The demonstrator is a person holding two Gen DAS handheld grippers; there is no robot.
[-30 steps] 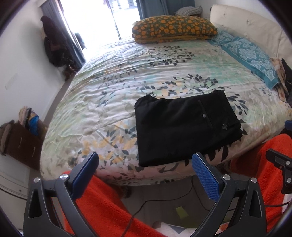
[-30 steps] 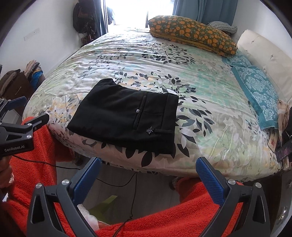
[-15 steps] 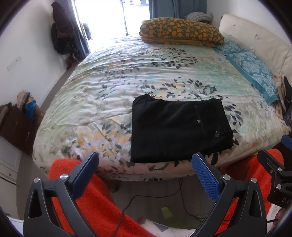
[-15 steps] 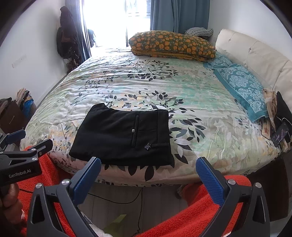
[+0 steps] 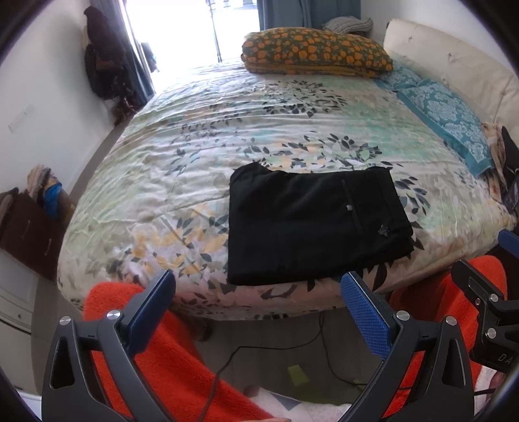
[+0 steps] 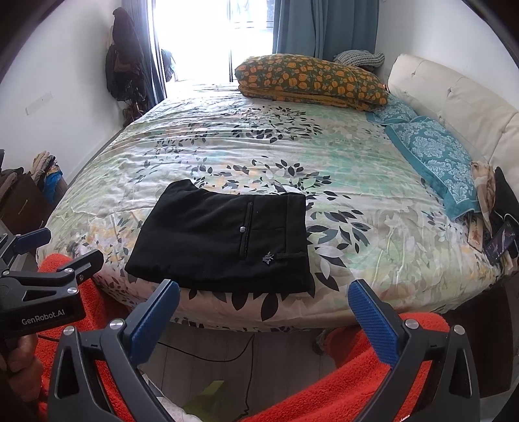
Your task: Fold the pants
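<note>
Both claws drawn back, folded pants (image 5: 311, 224) beyond left claw (image 5: 258, 310)

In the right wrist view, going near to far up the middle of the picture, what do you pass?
Right gripper, open and empty → black folded pants near the bed's front edge → bare stretch of leaf-print bedspread → orange flowered pillow → blue curtain.

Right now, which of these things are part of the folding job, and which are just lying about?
Part of the job: black pants, left gripper, right gripper.

Lying about: orange-flowered pillow, teal pillow, phone, floor cable.
</note>
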